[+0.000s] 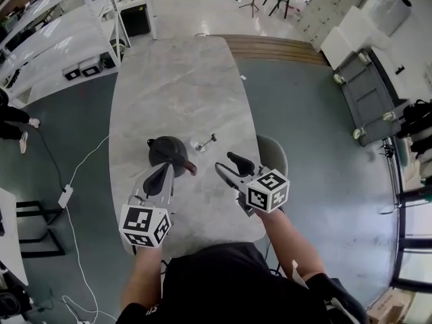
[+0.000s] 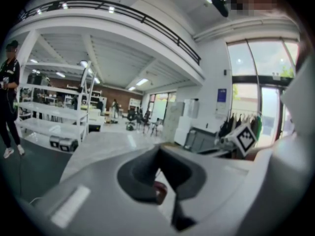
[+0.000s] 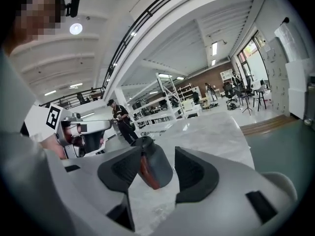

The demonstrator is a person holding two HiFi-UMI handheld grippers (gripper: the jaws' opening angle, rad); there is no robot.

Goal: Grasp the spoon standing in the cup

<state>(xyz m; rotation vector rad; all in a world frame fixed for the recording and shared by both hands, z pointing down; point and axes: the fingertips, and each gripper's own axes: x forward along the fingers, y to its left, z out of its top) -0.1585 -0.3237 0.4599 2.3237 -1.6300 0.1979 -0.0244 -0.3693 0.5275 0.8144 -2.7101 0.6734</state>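
Observation:
A dark cup (image 1: 165, 150) stands on the grey marble table (image 1: 182, 79), and a red-brown spoon (image 1: 191, 169) leans out of its near right side. My left gripper (image 1: 166, 167) points at the cup's near rim with its pads together. In the left gripper view those pads (image 2: 187, 176) hide the cup, and only a bit of the red spoon (image 2: 160, 191) shows below them. My right gripper (image 1: 223, 160) is just right of the spoon and open. In the right gripper view the cup (image 3: 162, 166) and the spoon (image 3: 146, 173) sit ahead between the spread jaws, untouched.
A small metal piece (image 1: 202, 142) lies on the table just beyond the cup. A round chair (image 1: 273, 155) stands at the table's right edge. White shelving (image 1: 54, 39) runs along the left, with a cable and power strip (image 1: 65, 196) on the floor.

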